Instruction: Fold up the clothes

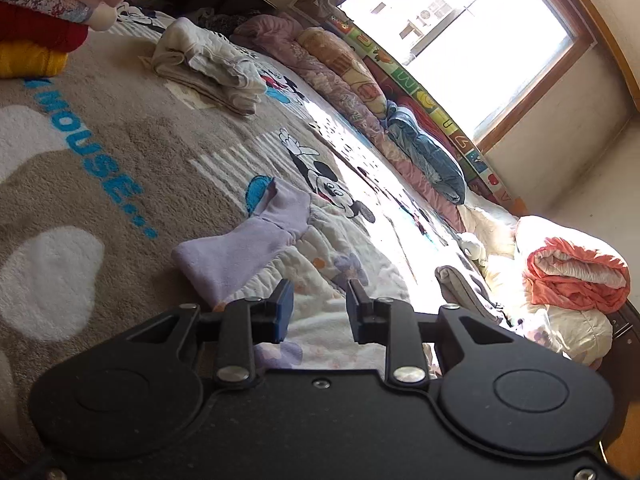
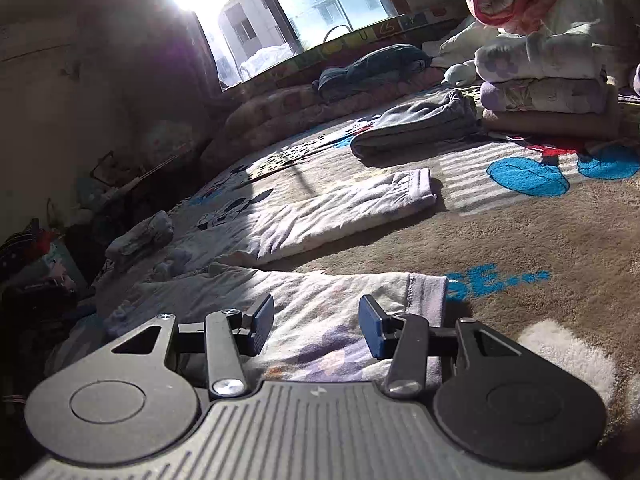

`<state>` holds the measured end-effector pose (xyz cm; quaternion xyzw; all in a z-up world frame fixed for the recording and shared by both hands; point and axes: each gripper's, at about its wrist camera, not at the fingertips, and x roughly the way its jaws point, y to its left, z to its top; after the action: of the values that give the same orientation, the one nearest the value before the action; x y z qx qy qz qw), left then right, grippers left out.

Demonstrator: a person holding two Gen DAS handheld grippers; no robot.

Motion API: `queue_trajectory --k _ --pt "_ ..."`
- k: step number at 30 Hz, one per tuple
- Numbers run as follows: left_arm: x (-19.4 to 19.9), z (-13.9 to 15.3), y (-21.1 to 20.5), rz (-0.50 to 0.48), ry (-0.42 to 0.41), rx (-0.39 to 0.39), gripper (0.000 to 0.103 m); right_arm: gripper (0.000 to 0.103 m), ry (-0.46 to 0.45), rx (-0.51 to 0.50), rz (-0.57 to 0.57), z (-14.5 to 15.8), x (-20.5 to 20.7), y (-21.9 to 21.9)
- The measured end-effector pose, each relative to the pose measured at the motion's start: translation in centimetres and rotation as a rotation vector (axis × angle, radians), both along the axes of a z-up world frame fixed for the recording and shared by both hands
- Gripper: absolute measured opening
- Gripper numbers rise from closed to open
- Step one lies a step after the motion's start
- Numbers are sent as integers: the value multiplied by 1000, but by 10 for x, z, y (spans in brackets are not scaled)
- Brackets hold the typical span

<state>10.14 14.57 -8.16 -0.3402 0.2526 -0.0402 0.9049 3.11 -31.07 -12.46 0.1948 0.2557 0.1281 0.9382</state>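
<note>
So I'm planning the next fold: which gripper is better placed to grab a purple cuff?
Probably the right gripper: open, with the purple cuff just past its finger. The left gripper, also open, hovers mid-garment.

A printed blanket (image 2: 520,232) covers the bed and carries all the clothing. The floral garment (image 2: 320,320) lies spread directly below both grippers, the left gripper (image 1: 319,312) and the right gripper (image 2: 316,326) each poised over it with jaws apart; one cuffed end (image 1: 240,248) lies ahead of the left gripper, another cuffed part (image 2: 348,208) beyond the right. Farther back rest a folded garment (image 2: 420,128), a stack of folded clothes (image 2: 544,88) to its right, and rolled quilts (image 1: 344,76) along the window (image 1: 460,32) wall.
</note>
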Motion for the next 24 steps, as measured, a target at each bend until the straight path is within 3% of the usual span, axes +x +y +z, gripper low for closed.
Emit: queue_trajectory --k 1,3,4,7,10,12,17,19,21,22,23,24 --pt "5 -3 -6 -25 5 16 26 49 18 -18 8 -7 3 3" --pt "26 -27 -14 -12 155 80 28 49 70 -66 12 -23 8 3" --pt "31 -43 -11 -1 212 66 22 45 66 -56 18 -28 6 0" --pt "20 -43 5 4 146 -48 21 44 53 -31 28 -33 3 -7" --pt "25 -24 8 -7 90 -63 21 47 -2 -50 17 -25 0 -11" --pt "46 -10 -1 -24 79 -34 21 50 -38 -67 12 -26 0 -15" --pt "106 15 -23 -44 77 35 22 51 -10 20 12 -38 13 -27" --pt "141 10 -26 -40 125 64 26 53 -6 38 17 -42 15 -28" --pt "176 -1 -30 -39 200 128 46 54 -6 39 27 -43 17 -28" --pt "194 -17 -29 -16 313 179 53 54 -6 39 32 -44 17 -29" --pt "200 -21 -25 4 317 184 46 54 -6 43 37 -44 17 -30" --pt "204 -25 -20 25 318 187 46 54 -6 49 43 -44 18 -31"
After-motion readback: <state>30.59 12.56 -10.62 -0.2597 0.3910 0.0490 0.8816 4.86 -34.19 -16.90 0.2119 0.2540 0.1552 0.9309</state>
